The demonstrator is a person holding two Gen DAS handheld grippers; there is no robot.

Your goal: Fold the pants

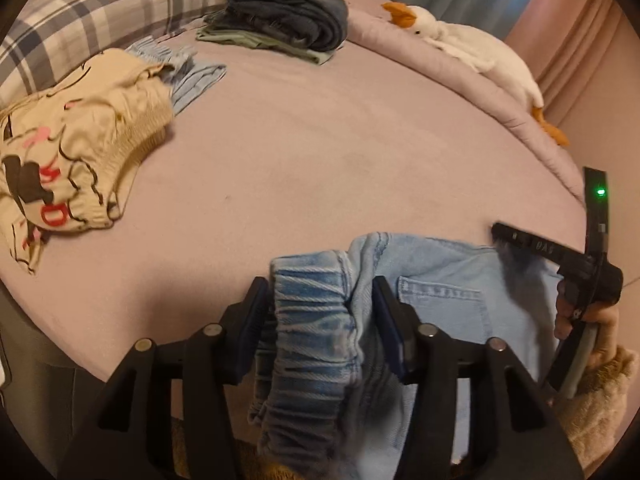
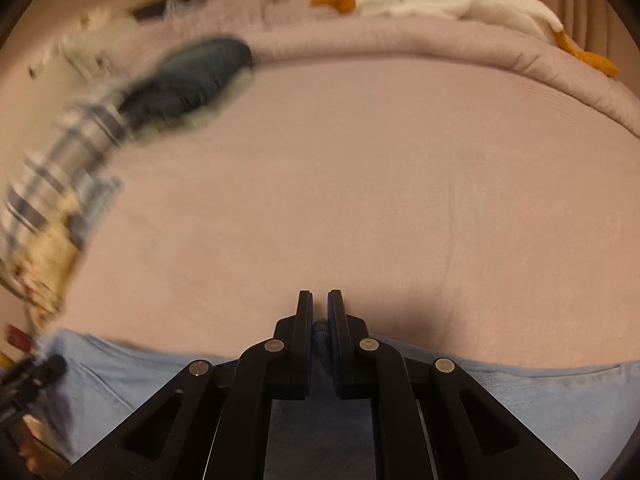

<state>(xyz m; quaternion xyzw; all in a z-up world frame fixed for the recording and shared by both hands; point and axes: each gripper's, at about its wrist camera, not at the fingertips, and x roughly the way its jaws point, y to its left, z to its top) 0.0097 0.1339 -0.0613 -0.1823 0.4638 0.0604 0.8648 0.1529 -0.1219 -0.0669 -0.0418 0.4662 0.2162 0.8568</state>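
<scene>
Light blue jeans (image 1: 440,280) lie at the near edge of the pink bed. My left gripper (image 1: 320,284) is shut on the bunched elastic waistband (image 1: 312,312), which fills the gap between its fingers. My right gripper (image 2: 320,300) is nearly closed and pinches a small fold of the jeans' denim (image 2: 322,332); the jeans (image 2: 540,400) spread out below it. The right gripper also shows in the left wrist view (image 1: 560,256) at the jeans' far right edge, held by a hand.
A folded stack of dark jeans and green cloth (image 1: 280,16) sits at the back of the bed. Crumpled beige printed clothing (image 1: 80,152) lies at the left, by a plaid pillow (image 1: 92,16). A white goose plush (image 1: 472,48) lies at the right edge. Pink sheet (image 1: 320,160) spans the middle.
</scene>
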